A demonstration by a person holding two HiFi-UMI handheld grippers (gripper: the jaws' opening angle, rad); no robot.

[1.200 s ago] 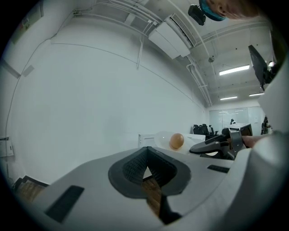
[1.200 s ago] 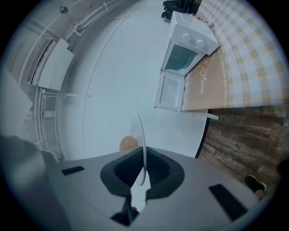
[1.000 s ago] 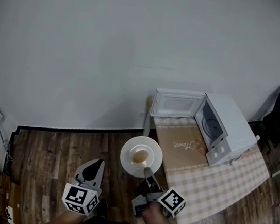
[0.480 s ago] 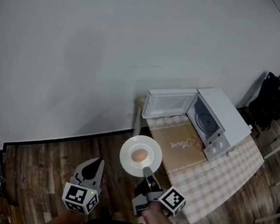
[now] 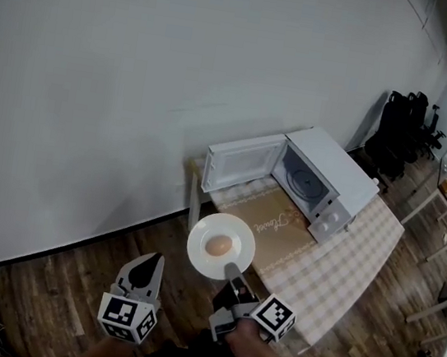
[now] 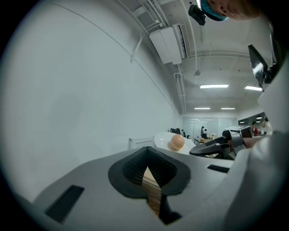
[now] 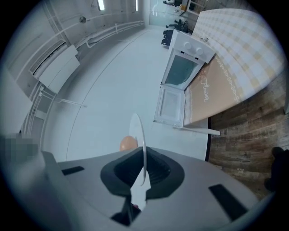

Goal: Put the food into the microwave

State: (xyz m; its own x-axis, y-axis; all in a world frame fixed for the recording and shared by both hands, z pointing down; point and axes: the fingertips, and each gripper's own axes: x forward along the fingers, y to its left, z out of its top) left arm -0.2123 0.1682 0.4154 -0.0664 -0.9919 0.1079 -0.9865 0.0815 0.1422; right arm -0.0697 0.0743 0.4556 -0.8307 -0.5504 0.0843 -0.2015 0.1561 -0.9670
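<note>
The right gripper has its fingers clamped on the near rim of a white plate, which it holds out roughly level in the air. An egg sits near the middle of the plate. In the right gripper view the plate shows edge-on between the two fingers, with the egg just behind it. The left gripper hangs to the left of the plate, apart from it, over the wooden floor; its fingers are drawn together with nothing between them. Beyond the plate stands a surface covered with a checked cloth and a tan mat. A white microwave stands on the far part of it. The microwave's door is swung wide open to the left in the head view, and the round turntable shows inside. The plate and egg are outside the microwave, near the surface's left edge. Black chairs stand by the white wall past the microwave.
</note>
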